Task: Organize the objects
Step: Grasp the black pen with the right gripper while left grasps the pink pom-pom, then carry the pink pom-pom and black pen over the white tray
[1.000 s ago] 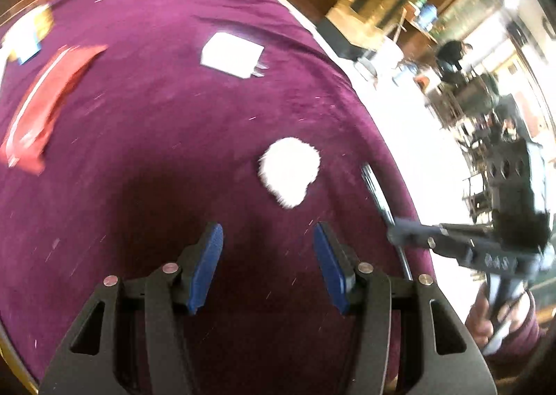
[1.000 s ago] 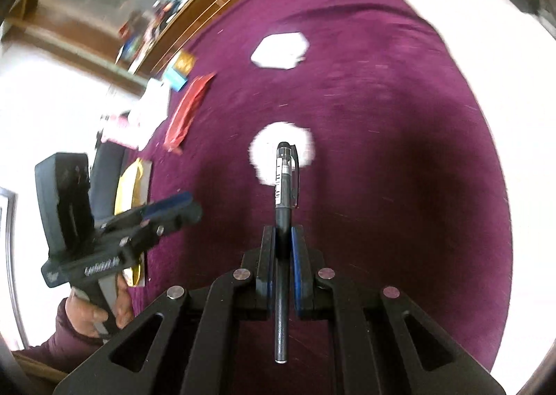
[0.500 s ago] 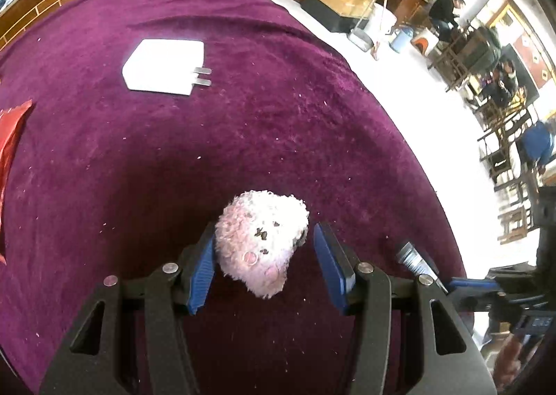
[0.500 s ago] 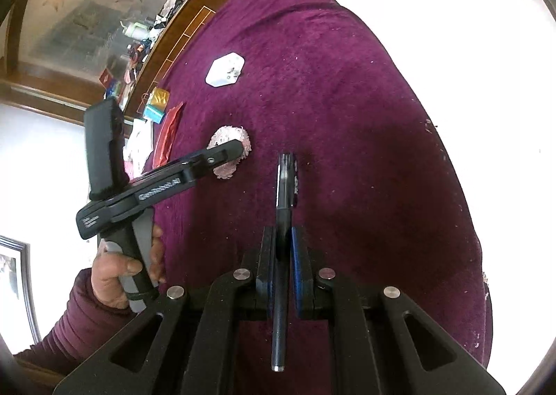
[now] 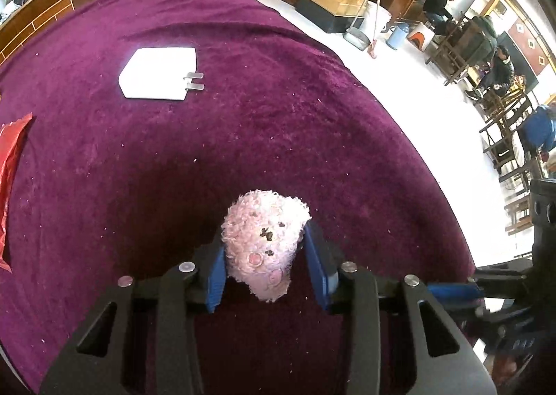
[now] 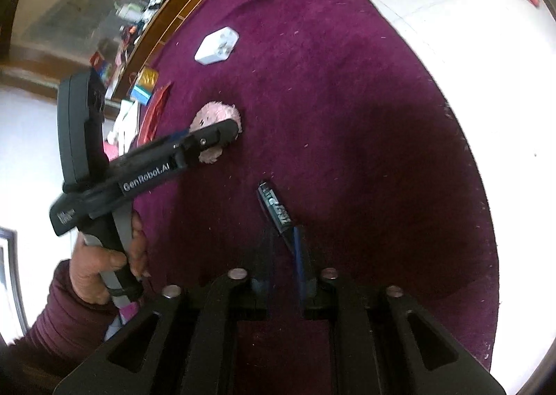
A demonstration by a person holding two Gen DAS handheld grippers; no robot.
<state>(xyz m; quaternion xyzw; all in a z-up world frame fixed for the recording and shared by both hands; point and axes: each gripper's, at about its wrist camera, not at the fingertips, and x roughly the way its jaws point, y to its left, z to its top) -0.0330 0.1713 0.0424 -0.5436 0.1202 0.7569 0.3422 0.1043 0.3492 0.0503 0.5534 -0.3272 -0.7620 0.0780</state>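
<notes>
My left gripper (image 5: 266,268) has just been closing; blue pads now squeeze the pink plush toy (image 5: 266,245) on the purple cloth (image 5: 278,117). Right gripper (image 6: 279,257) jaws just opened w/ pen (image 6: 274,209) loose between, lying tilted. White charger (image 5: 158,73) sits well apart.

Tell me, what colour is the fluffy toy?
Pale pink toy, clearest in the left wrist view.

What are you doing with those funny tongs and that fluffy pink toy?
A person is tidying things on a purple tablecloth. The left tongs have just been closing around the fluffy pink toy. The right tongs have just been opening, and the black pen lies tilted on the cloth between them.
</notes>
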